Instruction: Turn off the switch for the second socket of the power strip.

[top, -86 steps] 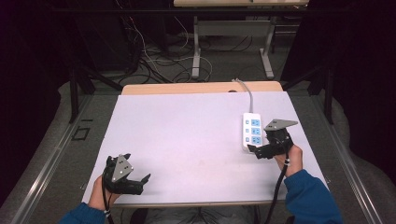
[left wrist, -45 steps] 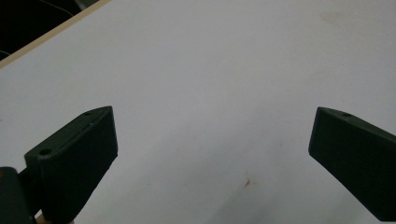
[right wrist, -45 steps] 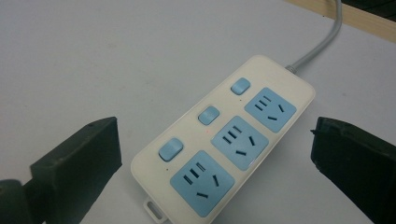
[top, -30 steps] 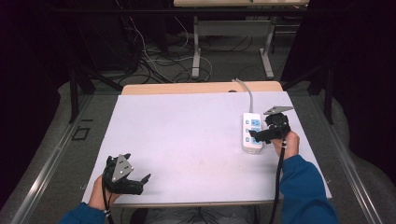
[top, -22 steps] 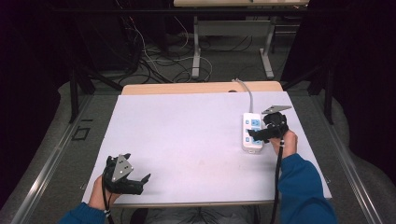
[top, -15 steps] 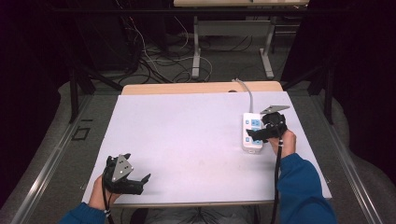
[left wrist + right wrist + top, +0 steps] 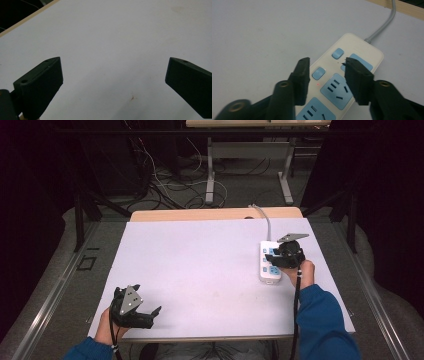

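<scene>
The white power strip (image 7: 269,262) is lying at the right of the table (image 7: 200,260) in the high view, its grey cord (image 7: 384,23) running off toward the upper right of the right gripper view; the right gripper (image 7: 327,63) is hovering just over its switch end, jaws partly spread with nothing between them, one small blue switch (image 7: 318,73) sitting in the gap. The strip is looking rigid, light and smooth-sided, likely to slide if nudged; gripping across its narrow width, or pressing straight down on a switch, seems safest. The left gripper (image 7: 113,75) is resting at lower left, jaws spread wide over bare tabletop.
</scene>
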